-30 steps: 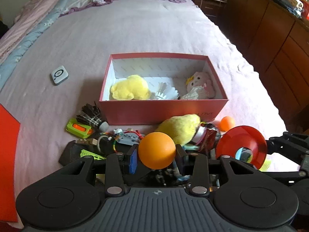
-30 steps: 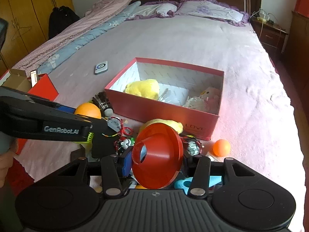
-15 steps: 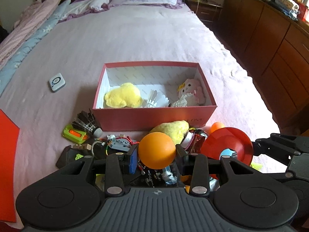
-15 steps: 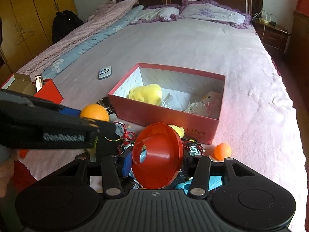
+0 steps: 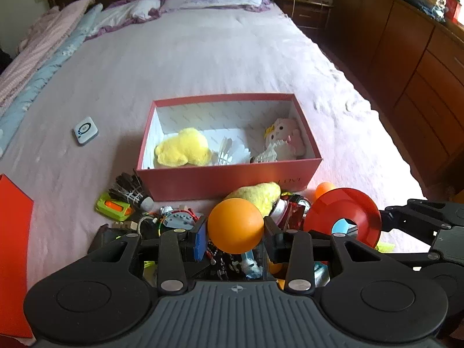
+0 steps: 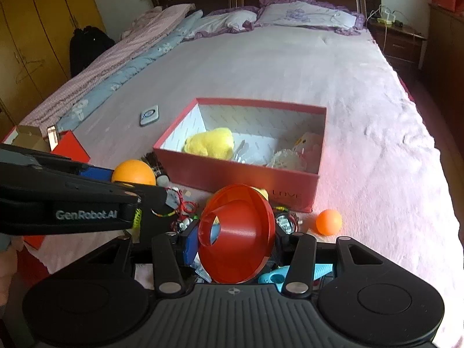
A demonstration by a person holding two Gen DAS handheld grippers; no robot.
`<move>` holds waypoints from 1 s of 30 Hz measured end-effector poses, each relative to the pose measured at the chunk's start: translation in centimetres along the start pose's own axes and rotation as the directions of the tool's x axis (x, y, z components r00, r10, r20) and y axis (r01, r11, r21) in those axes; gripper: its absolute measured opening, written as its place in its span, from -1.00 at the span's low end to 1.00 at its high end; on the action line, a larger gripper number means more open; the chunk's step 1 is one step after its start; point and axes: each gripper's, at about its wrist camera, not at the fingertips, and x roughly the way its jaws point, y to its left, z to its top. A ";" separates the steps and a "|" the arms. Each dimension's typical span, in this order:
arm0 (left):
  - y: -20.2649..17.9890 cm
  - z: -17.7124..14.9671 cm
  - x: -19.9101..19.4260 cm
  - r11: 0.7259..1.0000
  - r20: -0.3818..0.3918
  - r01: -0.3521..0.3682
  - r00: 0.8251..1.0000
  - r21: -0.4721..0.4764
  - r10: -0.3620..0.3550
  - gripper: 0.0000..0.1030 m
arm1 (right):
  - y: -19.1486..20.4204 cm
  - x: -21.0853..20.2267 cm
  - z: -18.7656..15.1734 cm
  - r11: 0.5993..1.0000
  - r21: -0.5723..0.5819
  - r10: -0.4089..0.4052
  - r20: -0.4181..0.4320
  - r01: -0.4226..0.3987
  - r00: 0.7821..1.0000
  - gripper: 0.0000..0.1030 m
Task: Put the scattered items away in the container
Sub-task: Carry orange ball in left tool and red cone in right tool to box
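Observation:
My left gripper (image 5: 235,227) is shut on an orange ball (image 5: 235,225), held above the clutter just short of the pink box (image 5: 229,178). My right gripper (image 6: 236,236) is shut on a red funnel (image 6: 236,237), also short of the box (image 6: 232,174). Inside the box lie a yellow plush (image 5: 182,150), a white shuttlecock (image 5: 227,155) and a pink plush (image 5: 285,137). In the right wrist view the left gripper (image 6: 127,184) with its ball (image 6: 133,172) reaches in from the left.
Loose on the bed before the box: a black shuttlecock (image 5: 130,191), a green toy (image 5: 114,207), a yellow plush (image 5: 256,194), a second orange ball (image 6: 328,222), wires and small parts. A white device (image 5: 85,130) lies left. Red box (image 5: 13,237) at left edge; dressers on the right.
Both grippers have risen and drawn back a little with their loads, so the box sits lower and smaller in view. Grips are unchanged.

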 end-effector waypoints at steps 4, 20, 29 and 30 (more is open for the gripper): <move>-0.7 0.9 -0.8 1.000 0.015 0.008 1.000 0.015 -0.008 -0.22 | 0.0 -1.1 0.9 1.000 -0.009 -0.002 0.023 0.003 1.000 -0.03; 2.9 2.7 -2.0 0.996 0.040 0.073 0.996 0.047 -0.075 -0.22 | 2.9 -1.4 3.9 0.996 0.004 -0.084 0.009 0.084 0.996 -0.03; 7.4 4.6 0.2 0.989 0.039 0.133 0.990 0.057 -0.135 -0.22 | 5.1 0.2 6.4 0.985 0.053 -0.164 -0.014 0.165 0.986 -0.02; 7.8 4.8 0.6 0.989 0.038 0.137 0.990 0.055 -0.139 -0.22 | 5.2 0.6 6.6 0.983 0.060 -0.171 -0.019 0.172 0.985 -0.02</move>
